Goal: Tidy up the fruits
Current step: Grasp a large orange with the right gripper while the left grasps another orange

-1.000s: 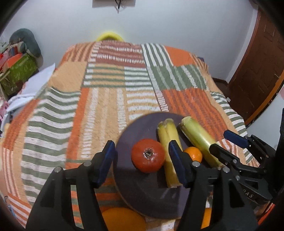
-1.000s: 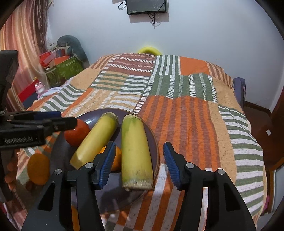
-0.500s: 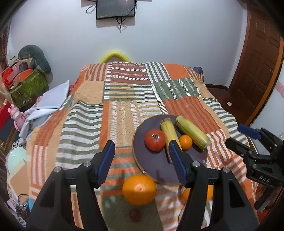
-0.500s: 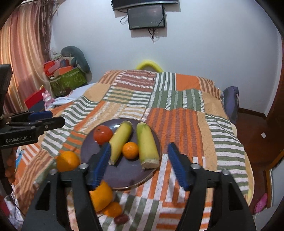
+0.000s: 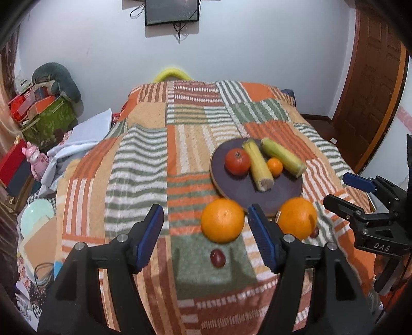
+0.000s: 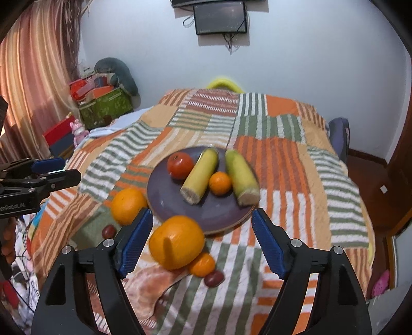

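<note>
A dark purple plate [image 5: 283,193] [image 6: 164,195] lies on the striped bedspread and holds a red tomato [image 5: 237,161] [image 6: 180,165], two corn cobs [image 5: 258,165] [image 6: 199,176] and a small orange [image 5: 274,166] [image 6: 219,183]. Two big oranges [image 5: 222,220] [image 6: 176,242] lie on the bedspread in front of the plate, with a small orange [image 6: 203,264] and dark red grapes [image 5: 217,257] [image 6: 214,278] nearby. My left gripper [image 5: 206,238] is open and empty, held above the bedspread. My right gripper [image 6: 200,243] is open and empty, above the near big orange.
The bedspread [image 5: 144,159] covers a bed that drops off at the front and sides. Boxes, a green bag [image 5: 49,121] and toys crowd the left floor. A wooden door [image 5: 373,85] stands at the right. A screen [image 6: 220,18] hangs on the back wall.
Both grippers have pulled back and up from the plate, so the loose oranges and grapes in front of the plate have come into view. Both stay open.
</note>
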`<action>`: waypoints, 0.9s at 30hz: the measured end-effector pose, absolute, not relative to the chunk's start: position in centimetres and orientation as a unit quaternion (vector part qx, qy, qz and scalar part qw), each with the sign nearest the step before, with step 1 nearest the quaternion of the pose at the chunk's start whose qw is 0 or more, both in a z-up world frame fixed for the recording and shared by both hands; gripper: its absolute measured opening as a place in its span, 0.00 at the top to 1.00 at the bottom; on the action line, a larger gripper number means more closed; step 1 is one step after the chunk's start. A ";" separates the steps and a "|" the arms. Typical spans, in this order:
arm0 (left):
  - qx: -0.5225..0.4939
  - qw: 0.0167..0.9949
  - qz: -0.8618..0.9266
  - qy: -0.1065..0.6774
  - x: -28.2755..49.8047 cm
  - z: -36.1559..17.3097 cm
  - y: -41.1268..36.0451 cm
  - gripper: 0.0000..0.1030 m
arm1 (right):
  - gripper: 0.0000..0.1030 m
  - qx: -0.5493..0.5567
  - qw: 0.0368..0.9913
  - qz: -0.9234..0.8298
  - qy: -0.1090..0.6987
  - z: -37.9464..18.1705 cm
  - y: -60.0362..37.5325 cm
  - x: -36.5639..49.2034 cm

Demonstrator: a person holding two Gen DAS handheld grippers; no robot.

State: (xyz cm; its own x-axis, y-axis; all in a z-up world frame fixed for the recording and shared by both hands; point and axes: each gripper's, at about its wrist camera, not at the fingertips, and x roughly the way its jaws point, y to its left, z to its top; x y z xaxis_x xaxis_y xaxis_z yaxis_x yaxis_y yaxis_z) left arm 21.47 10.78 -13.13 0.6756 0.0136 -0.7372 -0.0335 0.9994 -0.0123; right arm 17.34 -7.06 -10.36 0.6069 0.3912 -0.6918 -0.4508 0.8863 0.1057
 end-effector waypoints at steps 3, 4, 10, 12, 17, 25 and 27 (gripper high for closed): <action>-0.024 0.909 0.012 0.415 21.2 -14.4 11.1 0.34 | 0.26 -0.047 0.887 0.239 0.392 -11.6 -6.4 17.1; -0.029 0.907 0.011 0.421 21.1 -15.0 11.2 0.34 | 0.26 -0.051 0.885 0.240 0.395 -11.9 -6.1 16.8; -0.039 0.897 0.005 0.441 21.2 -17.5 11.1 0.34 | 0.26 -0.072 0.872 0.248 0.416 -14.1 -4.5 16.9; -0.038 0.894 0.004 0.446 21.4 -18.2 10.9 0.34 | 0.26 -0.077 0.869 0.250 0.420 -14.6 -4.2 16.8; -0.035 0.889 -0.003 0.457 22.2 -19.4 10.5 0.34 | 0.26 -0.076 0.864 0.256 0.427 -15.3 -3.9 17.1; -0.042 0.885 -0.015 0.464 24.1 -20.4 10.0 0.34 | 0.37 -0.066 0.858 0.275 0.428 -15.2 -3.9 17.1; -0.040 0.885 -0.018 0.464 24.6 -20.5 9.8 0.34 | 0.37 -0.058 0.860 0.279 0.424 -14.9 -4.2 17.1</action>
